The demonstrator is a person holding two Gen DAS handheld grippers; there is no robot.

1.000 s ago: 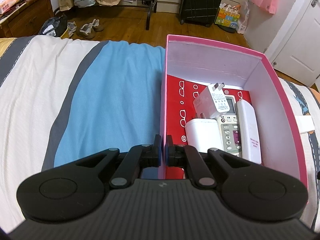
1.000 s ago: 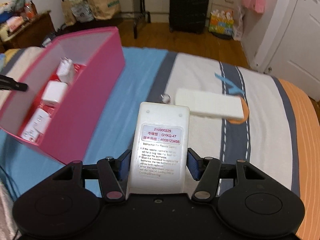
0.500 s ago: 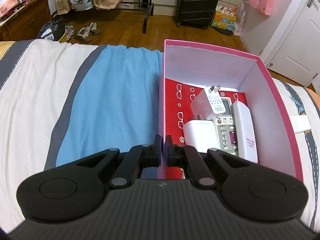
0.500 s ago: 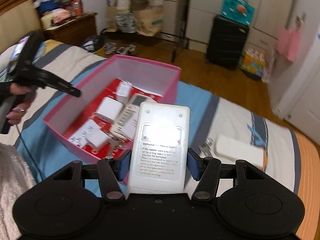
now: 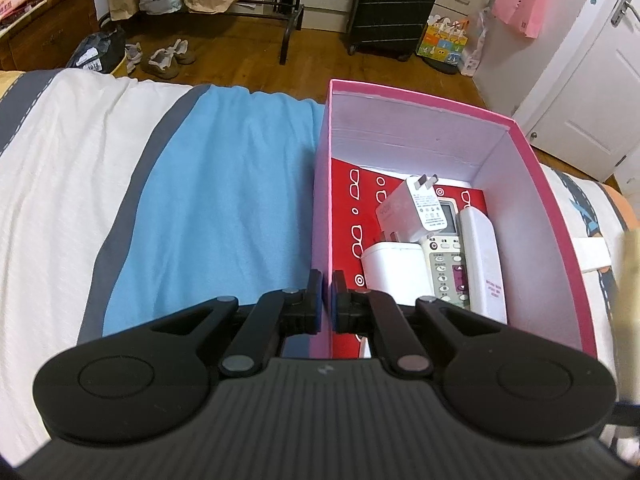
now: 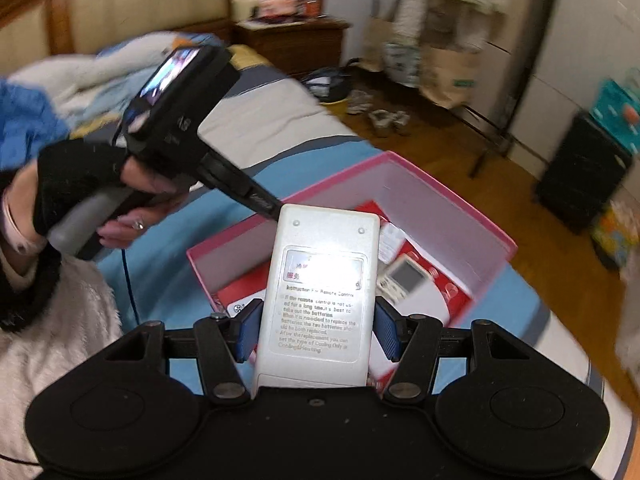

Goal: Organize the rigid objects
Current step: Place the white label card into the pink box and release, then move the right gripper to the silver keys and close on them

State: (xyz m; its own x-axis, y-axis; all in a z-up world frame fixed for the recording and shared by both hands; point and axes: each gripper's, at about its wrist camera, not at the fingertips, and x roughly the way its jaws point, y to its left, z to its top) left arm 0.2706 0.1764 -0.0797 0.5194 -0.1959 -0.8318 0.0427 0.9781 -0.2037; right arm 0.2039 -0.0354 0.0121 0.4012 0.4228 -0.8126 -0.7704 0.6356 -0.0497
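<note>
A pink box [image 5: 558, 216] with white inner walls sits on the bed. Inside, on a red patterned sheet, lie a white plug charger [image 5: 416, 210], a white adapter block [image 5: 394, 270], a buttoned remote [image 5: 446, 256] and a slim white remote [image 5: 482, 256]. My left gripper [image 5: 327, 304] is shut on the box's left wall near its front corner. In the right wrist view, my right gripper [image 6: 316, 332] is shut on a white remote [image 6: 320, 292], label side up, held above the pink box [image 6: 460, 220]. The remote hides part of the box's contents.
The bed has a blue, grey and white striped sheet [image 5: 224, 200]. A flat white object [image 5: 592, 254] lies on the bed right of the box. A person's gloved hand [image 6: 80, 184] holds the left tool. A suitcase [image 5: 394, 4], shoes and bags stand on the wooden floor beyond.
My right gripper has swung left and upward with the white remote, rolling as it went, from over the striped sheet to above the pink box. The left gripper has kept still on the wall.
</note>
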